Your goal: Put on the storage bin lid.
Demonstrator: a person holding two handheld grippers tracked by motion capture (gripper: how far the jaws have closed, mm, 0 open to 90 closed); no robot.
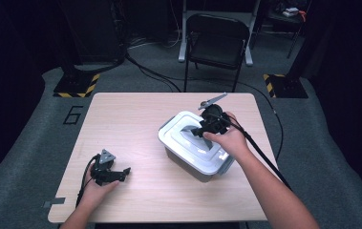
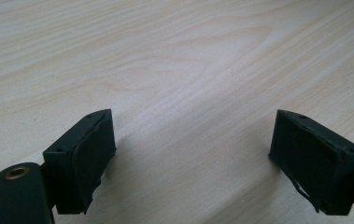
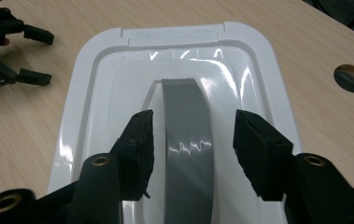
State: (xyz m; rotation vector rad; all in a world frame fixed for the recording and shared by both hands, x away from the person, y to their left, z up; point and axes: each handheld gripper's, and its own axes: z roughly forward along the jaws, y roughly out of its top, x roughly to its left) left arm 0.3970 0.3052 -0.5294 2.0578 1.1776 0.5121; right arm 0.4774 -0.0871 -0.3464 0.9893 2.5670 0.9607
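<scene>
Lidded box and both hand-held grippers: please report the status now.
Right hand-held gripper open, jaws either side of the grey handle, not pressing. Left hand-held gripper open over bare table. White lid on box. Nothing in the way.

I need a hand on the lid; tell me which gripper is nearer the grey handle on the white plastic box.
Right. The right gripper straddles the grey handle atop the white plastic box, jaws open. The left gripper rests on the wooden table, well apart.
</scene>
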